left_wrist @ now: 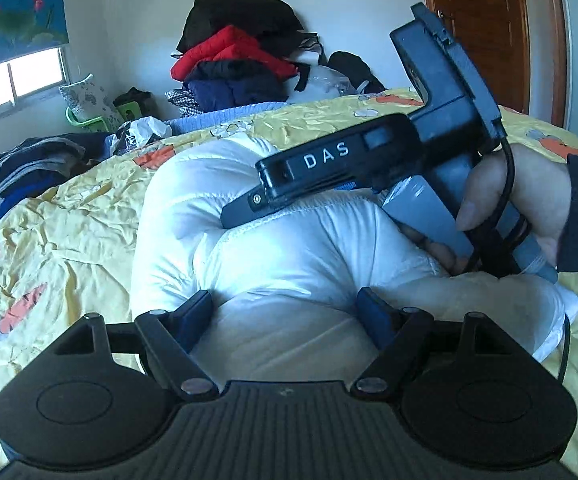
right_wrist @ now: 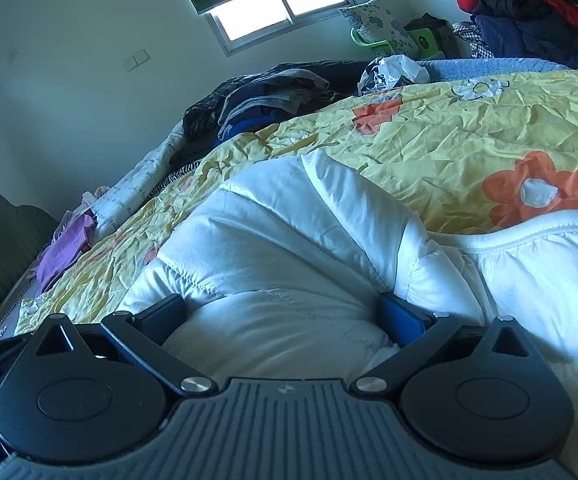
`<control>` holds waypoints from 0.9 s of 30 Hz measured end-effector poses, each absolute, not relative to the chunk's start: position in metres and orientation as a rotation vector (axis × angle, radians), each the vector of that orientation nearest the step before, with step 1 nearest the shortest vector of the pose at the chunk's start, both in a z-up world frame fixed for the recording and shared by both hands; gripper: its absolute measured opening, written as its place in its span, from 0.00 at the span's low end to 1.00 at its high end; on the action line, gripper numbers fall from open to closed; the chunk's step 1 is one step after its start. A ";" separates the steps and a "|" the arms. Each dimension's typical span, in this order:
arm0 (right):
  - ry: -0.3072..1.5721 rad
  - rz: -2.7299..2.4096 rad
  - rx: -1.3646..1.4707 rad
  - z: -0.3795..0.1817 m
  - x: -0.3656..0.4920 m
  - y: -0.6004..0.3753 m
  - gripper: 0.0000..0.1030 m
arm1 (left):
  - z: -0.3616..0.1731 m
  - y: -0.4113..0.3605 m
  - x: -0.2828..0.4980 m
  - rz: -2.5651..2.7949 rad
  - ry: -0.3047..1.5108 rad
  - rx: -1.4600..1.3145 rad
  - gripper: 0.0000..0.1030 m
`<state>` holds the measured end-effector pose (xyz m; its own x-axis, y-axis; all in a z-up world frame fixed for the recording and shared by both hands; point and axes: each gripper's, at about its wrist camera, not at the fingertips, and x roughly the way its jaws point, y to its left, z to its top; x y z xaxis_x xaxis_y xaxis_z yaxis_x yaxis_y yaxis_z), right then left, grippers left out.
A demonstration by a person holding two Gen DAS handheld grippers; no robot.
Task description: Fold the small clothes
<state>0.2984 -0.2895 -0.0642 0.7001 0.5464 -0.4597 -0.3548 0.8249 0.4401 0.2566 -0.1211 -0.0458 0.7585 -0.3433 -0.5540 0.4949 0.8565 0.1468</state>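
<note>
yellow bedspread (right_wrist: 449,128), puffy white jacket (right_wrist: 273,248)

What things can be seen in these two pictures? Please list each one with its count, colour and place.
padded garment: one, white, on the bedcover, between both grippers' fingers
bedcover: one, yellow with orange flowers, over the bed
clothes pile: one, red, black, navy, by the far wall
dark clothes heap: one, on the bed's far edge
purple cloth: one, bed edge
left gripper: open
right gripper: wide around the garment; grip unclear
hand: one, holding the right gripper

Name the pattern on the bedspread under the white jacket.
Yellow bedspread with orange and white flowers; clearest in the right wrist view.
</note>
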 end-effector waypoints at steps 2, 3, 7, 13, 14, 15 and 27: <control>0.614 0.513 0.334 -0.064 0.299 -0.290 0.97 | -0.048 -0.121 0.254 -0.465 0.536 0.293 0.77; 0.614 0.513 0.334 -0.065 0.299 -0.290 0.97 | -0.050 -0.120 0.253 -0.466 0.530 0.295 0.77; 0.614 0.509 0.329 -0.064 0.299 -0.289 0.97 | -0.055 -0.123 0.249 -0.454 0.496 0.315 0.78; 0.605 0.424 0.449 -0.041 0.277 -0.312 0.97 | -0.032 -0.109 0.235 -0.468 0.468 0.280 0.80; 0.575 0.420 0.521 -0.035 0.265 -0.324 0.97 | -0.025 -0.101 0.233 -0.469 0.461 0.251 0.80; 0.542 0.428 0.579 -0.030 0.252 -0.338 1.00 | -0.019 -0.093 0.233 -0.465 0.452 0.219 0.80; 0.773 0.192 0.703 -0.065 0.207 -0.409 0.99 | -0.039 -0.013 0.337 -0.476 0.814 -0.442 0.88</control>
<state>0.2074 -0.4093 -0.0651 0.7115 0.4054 -0.5740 0.0889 0.7583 0.6458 0.3365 -0.0127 -0.0389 0.5941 -0.5590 -0.5784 0.2308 0.8073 -0.5431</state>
